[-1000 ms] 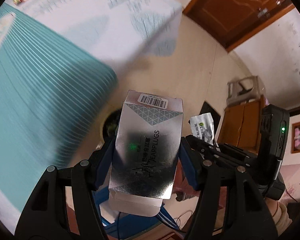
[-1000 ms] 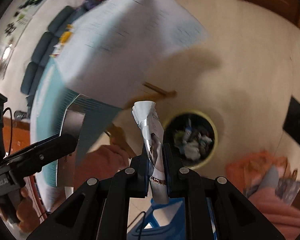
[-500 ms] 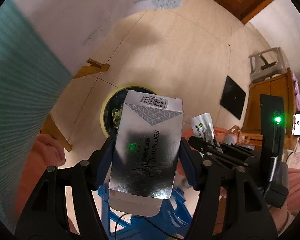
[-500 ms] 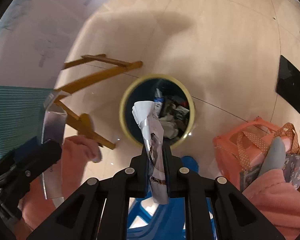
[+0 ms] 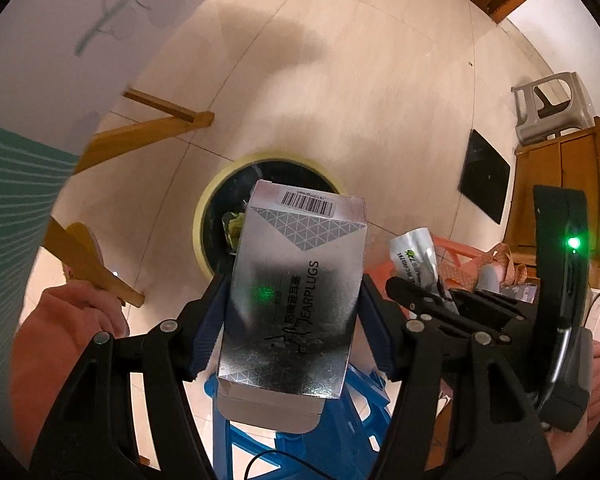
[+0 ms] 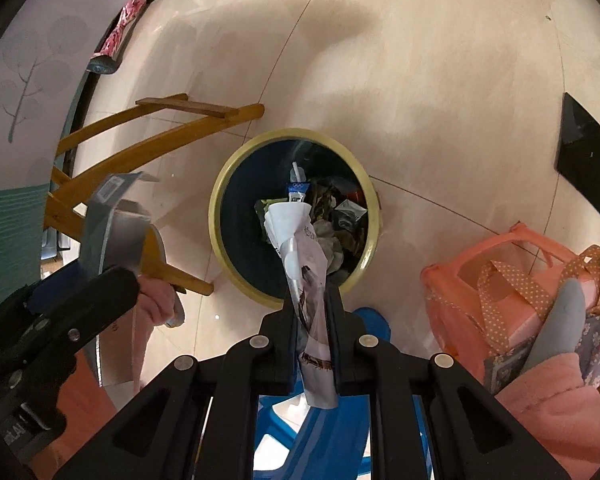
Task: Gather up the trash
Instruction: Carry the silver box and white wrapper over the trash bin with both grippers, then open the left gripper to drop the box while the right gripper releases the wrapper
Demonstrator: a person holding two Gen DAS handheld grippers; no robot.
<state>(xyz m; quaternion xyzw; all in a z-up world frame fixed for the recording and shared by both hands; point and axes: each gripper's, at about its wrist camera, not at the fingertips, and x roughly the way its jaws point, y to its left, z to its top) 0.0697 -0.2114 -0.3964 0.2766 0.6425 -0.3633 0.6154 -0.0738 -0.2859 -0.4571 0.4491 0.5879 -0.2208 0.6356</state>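
Observation:
My left gripper [image 5: 292, 280] is shut on a silver earplugs box [image 5: 296, 292] and holds it above a round bin with a yellow rim [image 5: 204, 216]. My right gripper [image 6: 310, 292] is shut on a crumpled white and silver wrapper [image 6: 300, 248], held over the same bin [image 6: 220, 184], which has several pieces of trash inside. The right gripper with its wrapper [image 5: 414, 256] shows at the right of the left wrist view. The left gripper with the box [image 6: 112, 216] shows at the left of the right wrist view.
Wooden table legs [image 6: 160, 132] stand left of the bin. A blue plastic stool [image 6: 332, 400] is below the grippers. An orange basket with bags [image 6: 500, 280] sits right of the bin. A black mat [image 6: 584, 160] lies on the floor. A grey stool [image 5: 548, 104] stands far right.
Both grippers have swung away from the table and down toward the floor. The bin has come into the middle of both views. Both keep hold of their trash.

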